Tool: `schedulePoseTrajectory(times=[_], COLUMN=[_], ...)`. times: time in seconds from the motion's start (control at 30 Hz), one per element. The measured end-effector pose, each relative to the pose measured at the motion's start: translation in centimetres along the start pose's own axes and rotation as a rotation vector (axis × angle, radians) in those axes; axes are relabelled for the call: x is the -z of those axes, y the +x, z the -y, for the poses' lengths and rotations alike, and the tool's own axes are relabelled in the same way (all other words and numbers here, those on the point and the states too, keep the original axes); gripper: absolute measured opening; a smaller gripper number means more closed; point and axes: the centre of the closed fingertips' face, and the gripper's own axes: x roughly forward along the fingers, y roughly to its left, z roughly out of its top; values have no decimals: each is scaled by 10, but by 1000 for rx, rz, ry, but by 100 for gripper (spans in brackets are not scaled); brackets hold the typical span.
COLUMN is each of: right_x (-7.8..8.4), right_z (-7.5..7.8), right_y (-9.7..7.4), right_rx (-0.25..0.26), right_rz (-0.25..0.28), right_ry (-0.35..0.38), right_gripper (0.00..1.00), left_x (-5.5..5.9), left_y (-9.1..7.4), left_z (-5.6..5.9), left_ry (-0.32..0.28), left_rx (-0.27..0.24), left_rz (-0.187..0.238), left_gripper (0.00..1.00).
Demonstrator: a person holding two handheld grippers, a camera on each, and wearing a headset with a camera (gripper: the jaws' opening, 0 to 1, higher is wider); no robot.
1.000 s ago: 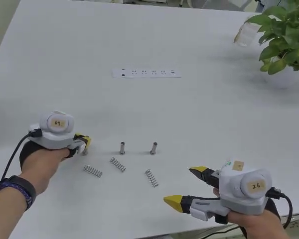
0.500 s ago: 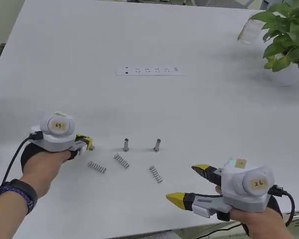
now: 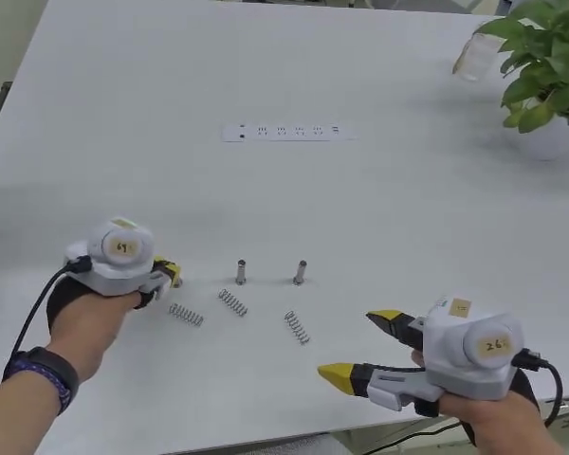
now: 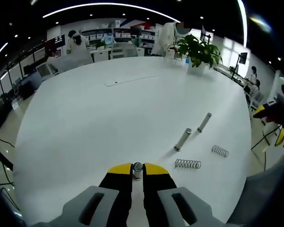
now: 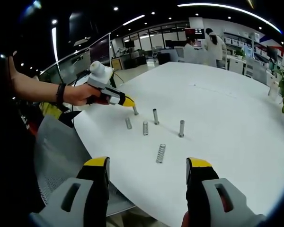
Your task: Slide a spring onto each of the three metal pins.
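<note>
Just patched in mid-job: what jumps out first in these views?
The left gripper is clamped on one pin at the near left of the table. Three springs lie loose beside two bare upright pins, and the right gripper hangs open near the front edge.

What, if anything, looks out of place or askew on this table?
Nothing stands out. Two pins stand upright, the left gripper clamps the third pin, and three springs lie loose nearby.
</note>
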Motion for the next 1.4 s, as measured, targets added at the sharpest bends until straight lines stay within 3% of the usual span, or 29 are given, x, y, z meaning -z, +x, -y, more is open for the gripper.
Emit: schedulePoseTrajectory(times=[0.57,0.93,1.4], right_x=[3,4,4], right_z=[-1,0,3], right_y=[-1,0,-1], right_rx=[3,2,7], right_rz=[-4,-6,-6], right_ry=[3,4,7], right_gripper=[64,64,64], left_x=[1,14,18], left_y=[1,4,9], left_z=[1,3,3], left_ry=[25,21,15], left_rx=[-8,-10,-20], left_rz=[10,-13,-17], left_gripper=[0,0,0])
